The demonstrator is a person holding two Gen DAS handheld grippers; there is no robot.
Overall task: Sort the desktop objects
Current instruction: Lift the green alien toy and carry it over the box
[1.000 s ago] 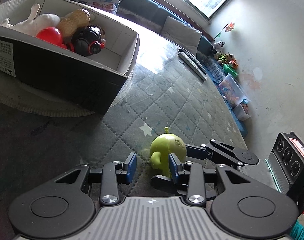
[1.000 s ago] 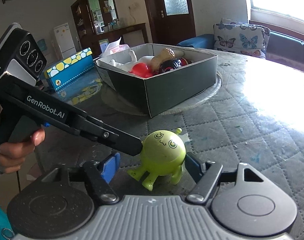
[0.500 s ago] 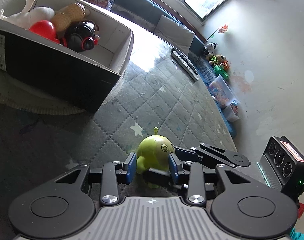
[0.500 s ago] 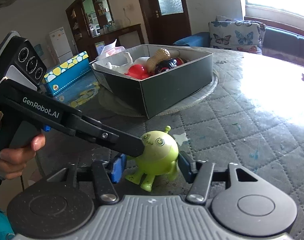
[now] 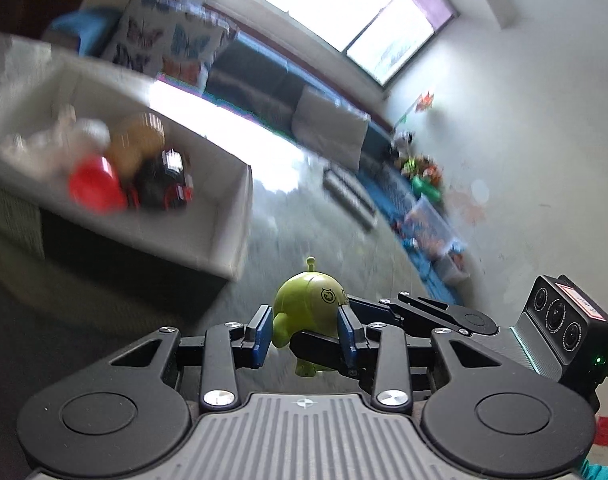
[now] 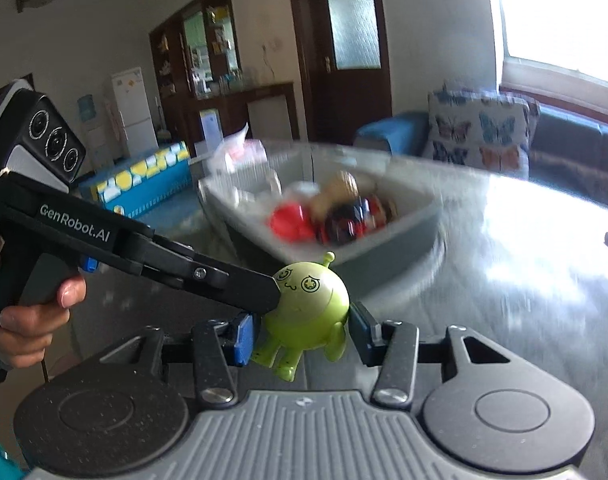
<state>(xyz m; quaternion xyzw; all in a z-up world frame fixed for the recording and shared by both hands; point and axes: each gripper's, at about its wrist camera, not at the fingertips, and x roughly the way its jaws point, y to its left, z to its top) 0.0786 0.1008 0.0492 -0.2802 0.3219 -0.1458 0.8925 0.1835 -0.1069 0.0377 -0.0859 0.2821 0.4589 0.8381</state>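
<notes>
A green alien toy [image 5: 308,304] with one antenna is held between both grippers, lifted off the table; it also shows in the right wrist view [image 6: 308,308]. My left gripper [image 5: 304,336] is shut on its body. My right gripper [image 6: 300,336] is shut on it from the other side, pads at its sides. Ahead stands an open cardboard box [image 5: 224,240] holding a red toy [image 5: 94,188], a black toy [image 5: 162,184] and a peanut toy [image 5: 136,140]. The box also shows in the right wrist view [image 6: 400,248].
The quilted grey table surface [image 6: 524,280] spreads to the right. A remote control [image 5: 348,196] lies far on the table. A sofa with butterfly cushions [image 6: 480,136] stands behind the table. Toys and a plastic bin [image 5: 428,224] sit on the floor by the wall.
Both grippers have closed on the green toy and lifted it off the table. Both views have swung upward toward the box, with motion blur.
</notes>
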